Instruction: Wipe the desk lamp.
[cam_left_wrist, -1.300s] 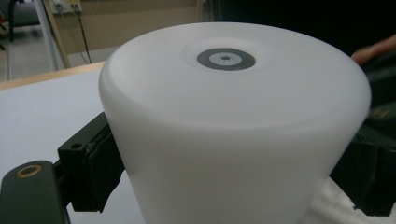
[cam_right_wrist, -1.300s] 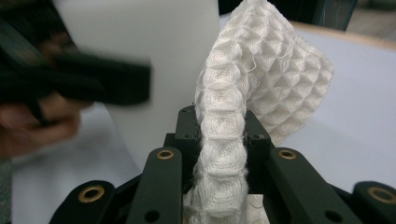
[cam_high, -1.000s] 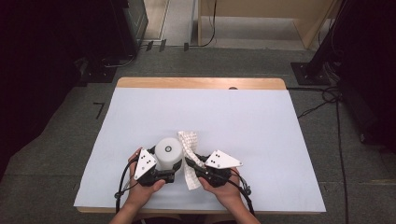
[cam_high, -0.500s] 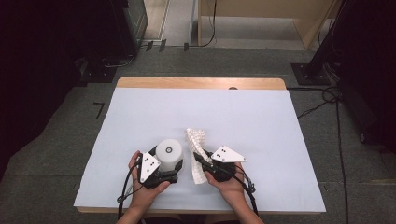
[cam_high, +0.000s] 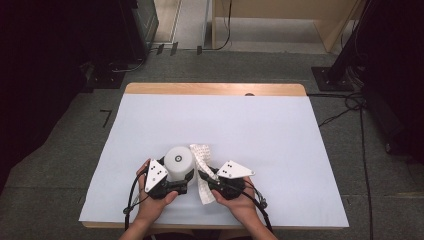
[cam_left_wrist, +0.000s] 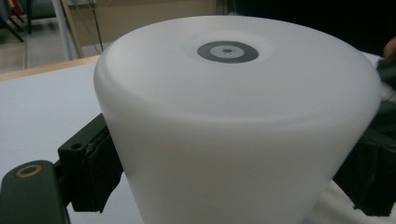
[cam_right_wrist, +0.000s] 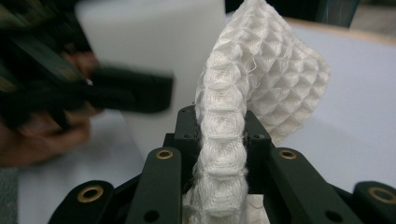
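We have the cup (cam_high: 178, 162) clamped upside down in our left gripper (cam_high: 186, 176) near the table's (cam_high: 280, 130) front edge, our right gripper (cam_high: 204, 176) pinching the cloth (cam_high: 202, 159) beside it, wiping seemingly not yet finished.

The white cup (cam_high: 179, 161), clamped in the left gripper (cam_high: 184, 181), and the waffle-weave cloth (cam_high: 202, 172), pinched in the right gripper (cam_high: 206, 177), are being drawn back toward the table's near edge.
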